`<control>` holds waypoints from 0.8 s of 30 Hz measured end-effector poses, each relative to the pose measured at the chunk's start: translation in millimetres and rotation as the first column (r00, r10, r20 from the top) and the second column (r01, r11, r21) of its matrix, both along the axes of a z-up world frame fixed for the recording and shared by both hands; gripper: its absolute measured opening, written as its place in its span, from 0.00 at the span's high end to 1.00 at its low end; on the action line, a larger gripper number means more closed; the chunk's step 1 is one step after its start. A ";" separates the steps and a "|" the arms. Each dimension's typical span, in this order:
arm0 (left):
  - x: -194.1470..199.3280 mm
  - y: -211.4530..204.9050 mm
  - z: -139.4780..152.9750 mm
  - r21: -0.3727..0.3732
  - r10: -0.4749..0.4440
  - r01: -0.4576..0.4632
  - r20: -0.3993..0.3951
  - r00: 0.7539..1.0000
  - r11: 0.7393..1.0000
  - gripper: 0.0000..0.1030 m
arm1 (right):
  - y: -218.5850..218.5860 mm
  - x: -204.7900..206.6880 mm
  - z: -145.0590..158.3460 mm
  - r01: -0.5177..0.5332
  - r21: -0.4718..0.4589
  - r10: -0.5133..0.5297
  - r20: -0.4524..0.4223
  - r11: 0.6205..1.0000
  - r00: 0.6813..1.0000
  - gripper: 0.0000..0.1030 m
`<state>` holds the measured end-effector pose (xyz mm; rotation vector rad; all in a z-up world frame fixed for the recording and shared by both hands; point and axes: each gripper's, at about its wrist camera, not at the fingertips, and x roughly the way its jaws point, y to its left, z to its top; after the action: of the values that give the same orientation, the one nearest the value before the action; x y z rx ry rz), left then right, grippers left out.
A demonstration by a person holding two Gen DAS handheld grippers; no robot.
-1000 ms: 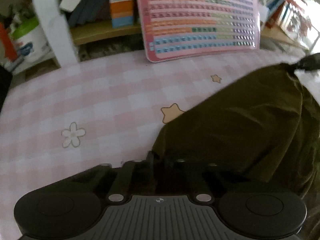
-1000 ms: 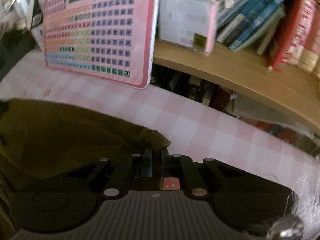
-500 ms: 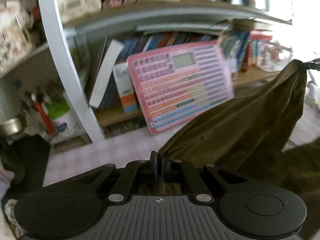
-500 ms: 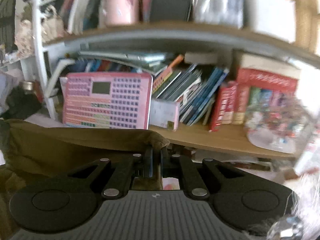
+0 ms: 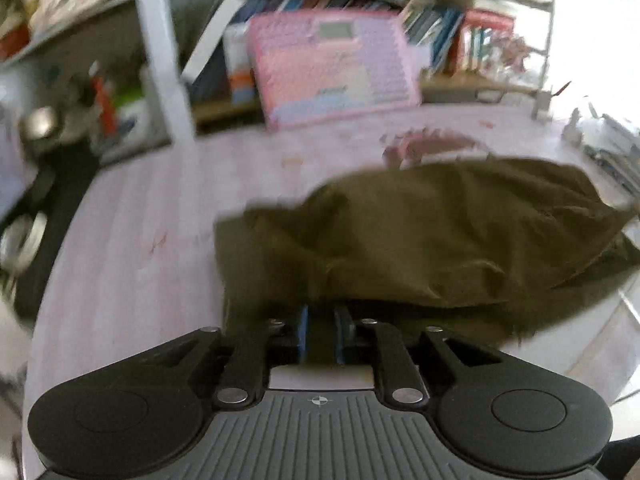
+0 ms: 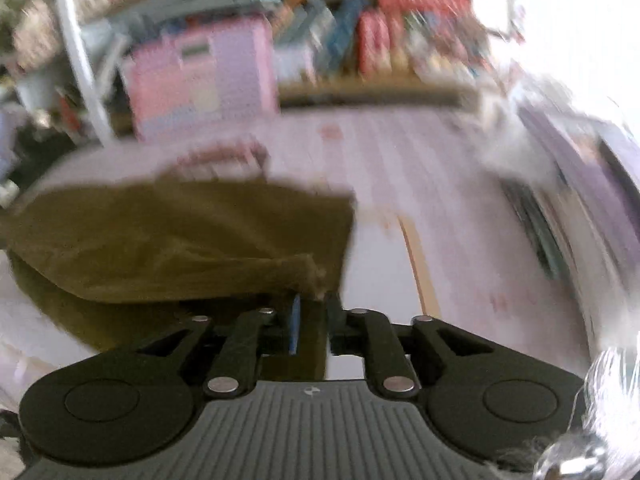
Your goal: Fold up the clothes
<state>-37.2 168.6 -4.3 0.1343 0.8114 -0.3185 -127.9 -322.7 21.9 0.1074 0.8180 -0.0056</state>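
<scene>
While both views are smeared by motion blur, the near field of each reads clearly. Left wrist view, at 6 o'clock: the left gripper, its jaws having just been opening and now standing slightly apart, with blue pads showing on the inner faces. A corner of the olive-brown garment lies in the gap between them; whether the pads press on the cloth cannot be told. From there the garment spreads toward 1 to 3 o'clock as a crumpled, doubled-over mass, resting on the pink checked tablecloth.

Right wrist view, at 6 o'clock: the right gripper, jaws likewise just opened to a narrow gap, a blue pad visible on the left finger. Another frayed corner of the garment sits at the fingertips, with dark cloth in the gap; the garment extends toward 9 to 10 o'clock over the tablecloth.

Farther off, near 12 o'clock in the left wrist view, a pink keyboard toy leans against a bookshelf of upright books; a white post rises at 11 o'clock. In the right wrist view the toy stands at 11 o'clock, red and blue books at 12 to 1 o'clock.
</scene>
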 end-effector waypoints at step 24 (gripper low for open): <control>65.9 41.7 -10.8 -0.685 0.442 -0.551 -0.355 0.824 0.477 0.92 | -43.9 9.6 -41.6 0.596 0.728 -0.463 -0.423 0.338 0.779 0.92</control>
<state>28.6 210.4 -15.1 -0.9558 0.7427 -0.0845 -118.3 -366.6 -19.7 1.3549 0.8324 -0.2563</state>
